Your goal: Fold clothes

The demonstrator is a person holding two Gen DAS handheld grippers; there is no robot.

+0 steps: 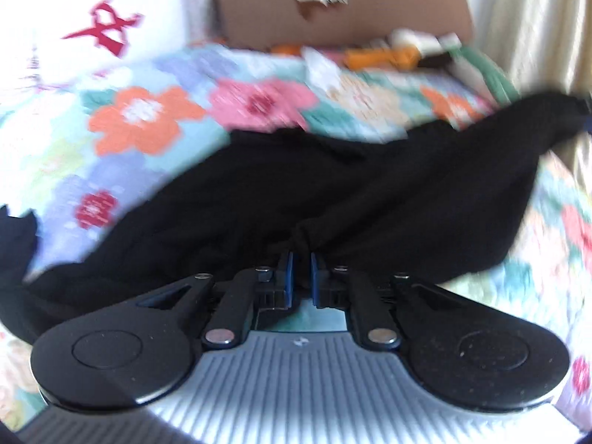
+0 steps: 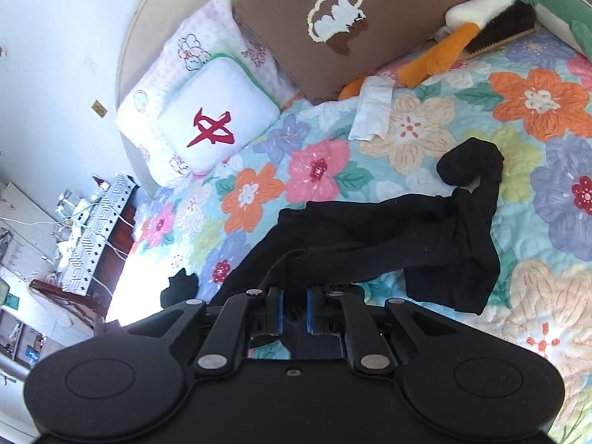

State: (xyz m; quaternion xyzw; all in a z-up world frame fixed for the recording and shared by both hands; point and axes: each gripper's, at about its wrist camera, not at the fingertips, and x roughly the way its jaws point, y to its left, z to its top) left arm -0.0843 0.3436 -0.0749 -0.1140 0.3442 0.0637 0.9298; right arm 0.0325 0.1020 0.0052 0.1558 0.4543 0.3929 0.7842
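Right at your left gripper [image 1: 301, 272] the blue pads [image 1: 289, 272] are pinched on a bunched fold of the black garment [image 1: 333, 192], and your right gripper [image 2: 295, 309] is likewise clenched on a gathered edge of the same garment [image 2: 388, 244]. From the right gripper, the cloth runs ahead and off to the right across the flowered bedspread [image 2: 425, 125], ending in a curled tail of fabric beyond the main mass; from the left one it spreads forward and to both sides, partly lifted and sagging. The left view is smeared with motion, so slow down before you lay anything. To fold well, draw the two grips apart until the edge between them is taut, then let the hanging part settle flat on the bedspread ahead of you. Judging by the twisted tail, the cloth will likely stay bunched unless you shake it out or straighten it first. Keep the fold short of the white cloth [image 2: 372, 111] and the brown cushion [image 2: 333, 26] farther ahead, and well right of the white pillow [image 2: 218, 118]. Let go only once both layers lie even.
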